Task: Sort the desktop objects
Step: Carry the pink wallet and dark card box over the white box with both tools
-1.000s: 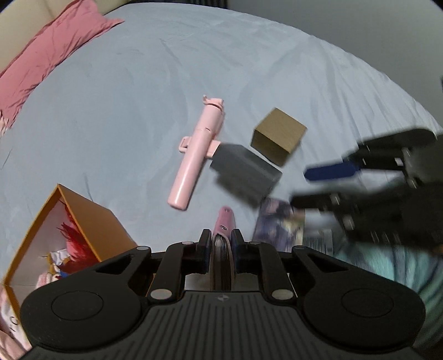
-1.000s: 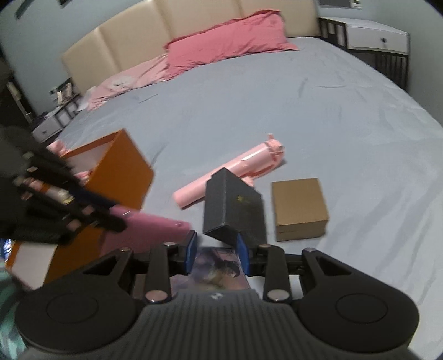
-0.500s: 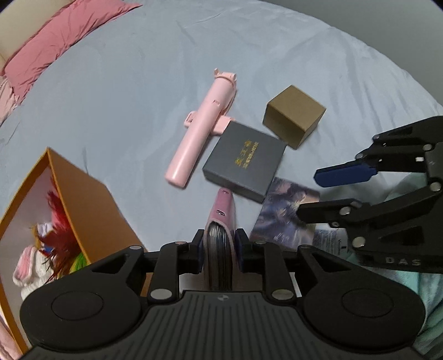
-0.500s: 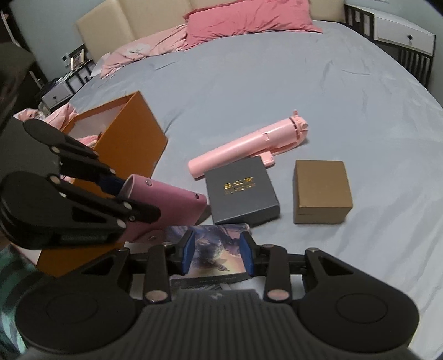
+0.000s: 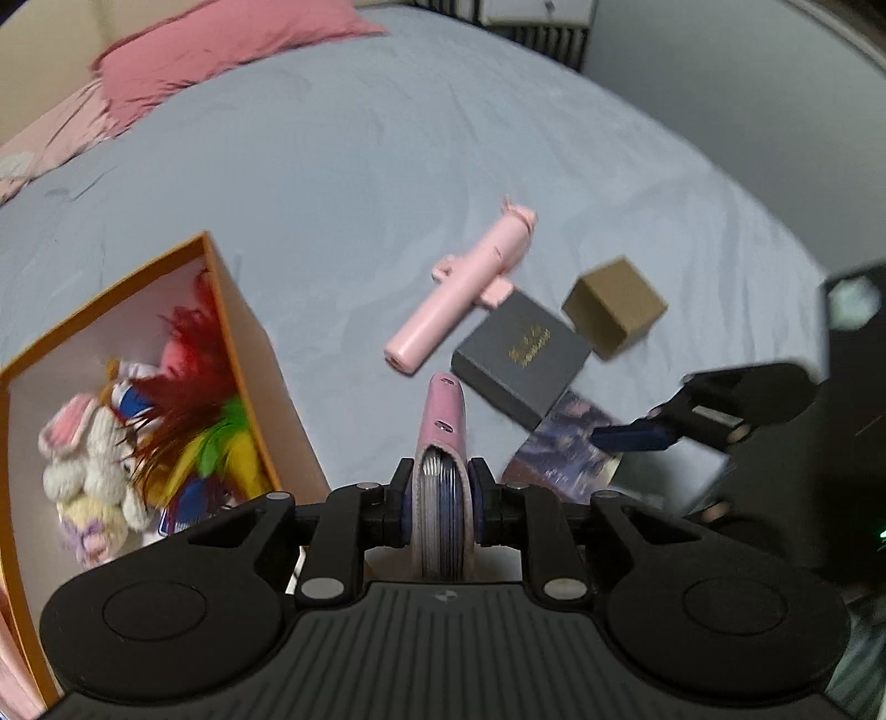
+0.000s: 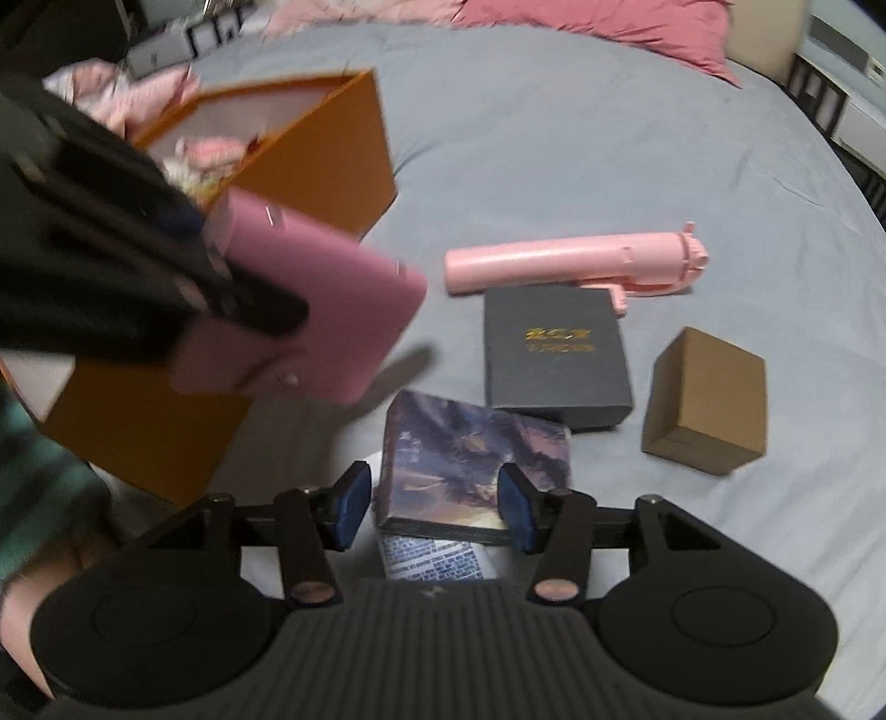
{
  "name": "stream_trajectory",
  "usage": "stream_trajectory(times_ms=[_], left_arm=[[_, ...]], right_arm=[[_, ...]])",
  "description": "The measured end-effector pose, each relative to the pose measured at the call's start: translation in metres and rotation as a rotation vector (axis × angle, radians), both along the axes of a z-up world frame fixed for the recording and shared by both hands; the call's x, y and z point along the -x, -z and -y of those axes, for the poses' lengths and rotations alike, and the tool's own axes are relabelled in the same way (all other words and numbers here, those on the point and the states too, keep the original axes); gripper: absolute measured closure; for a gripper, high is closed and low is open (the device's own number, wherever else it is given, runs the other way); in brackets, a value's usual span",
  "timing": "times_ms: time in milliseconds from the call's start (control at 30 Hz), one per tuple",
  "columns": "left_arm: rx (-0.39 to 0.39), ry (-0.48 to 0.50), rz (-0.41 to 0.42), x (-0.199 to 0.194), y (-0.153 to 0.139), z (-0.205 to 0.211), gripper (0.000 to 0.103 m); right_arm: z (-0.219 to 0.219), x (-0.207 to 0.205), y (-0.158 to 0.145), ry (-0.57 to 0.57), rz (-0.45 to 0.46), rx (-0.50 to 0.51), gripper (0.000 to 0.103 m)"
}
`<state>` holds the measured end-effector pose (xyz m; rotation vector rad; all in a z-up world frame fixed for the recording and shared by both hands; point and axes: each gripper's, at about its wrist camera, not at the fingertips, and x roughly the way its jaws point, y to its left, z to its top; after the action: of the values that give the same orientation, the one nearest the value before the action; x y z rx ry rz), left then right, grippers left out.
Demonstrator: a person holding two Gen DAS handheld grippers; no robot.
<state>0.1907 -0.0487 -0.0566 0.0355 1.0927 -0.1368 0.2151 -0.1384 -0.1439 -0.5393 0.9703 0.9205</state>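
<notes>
My left gripper (image 5: 440, 493) is shut on a pink case (image 5: 443, 421), jaws closing on it, just right of the open orange box (image 5: 288, 432). In the right wrist view the pink case (image 6: 310, 310) hangs in front of the orange box (image 6: 332, 155). My right gripper (image 6: 434, 509) is open, jaws opening, above a purple picture box (image 6: 476, 459) that lies on the bed between its fingers. Its pads do not press the box. A dark grey box (image 6: 554, 354), a pink selfie stick (image 6: 570, 266) and a brown cardboard box (image 6: 709, 399) lie beyond.
Soft toys and coloured feathers (image 5: 94, 443) fill the orange box. A printed leaflet (image 6: 432, 559) lies under the picture box. Pink pillows (image 5: 221, 50) sit at the head of the grey-blue bed sheet (image 5: 387, 166). A person's sleeve (image 6: 33, 487) is at the left.
The dark grey box, held tilted by my right gripper a second ago, now lies flat on the bed. The right jaws have spread wider over the picture box. The left gripper swung toward the orange box.
</notes>
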Motion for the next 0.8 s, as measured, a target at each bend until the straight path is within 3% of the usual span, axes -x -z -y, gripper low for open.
stream_trajectory(times_ms=[200, 400, 600, 700, 800], left_arm=[[0.092, -0.09, 0.086, 0.022, -0.027, -0.019, 0.082], [0.158, -0.115, 0.147, 0.043, -0.051, -0.033, 0.082], [0.189, -0.15, 0.165, 0.061, -0.063, -0.05, 0.082], [0.187, -0.179, 0.174, 0.07, -0.068, -0.061, 0.082], [0.171, -0.21, 0.179, 0.077, -0.071, -0.072, 0.082]], right_arm=[[-0.019, 0.005, 0.011, 0.006, 0.083, 0.104, 0.041], [0.002, -0.003, -0.004, 0.087, 0.023, 0.008, 0.055], [0.038, -0.021, -0.028, 0.287, -0.039, -0.14, 0.071], [0.046, -0.027, -0.036, 0.364, -0.013, -0.152, 0.075], [0.042, -0.031, -0.033, 0.397, 0.051, -0.078, 0.077]])
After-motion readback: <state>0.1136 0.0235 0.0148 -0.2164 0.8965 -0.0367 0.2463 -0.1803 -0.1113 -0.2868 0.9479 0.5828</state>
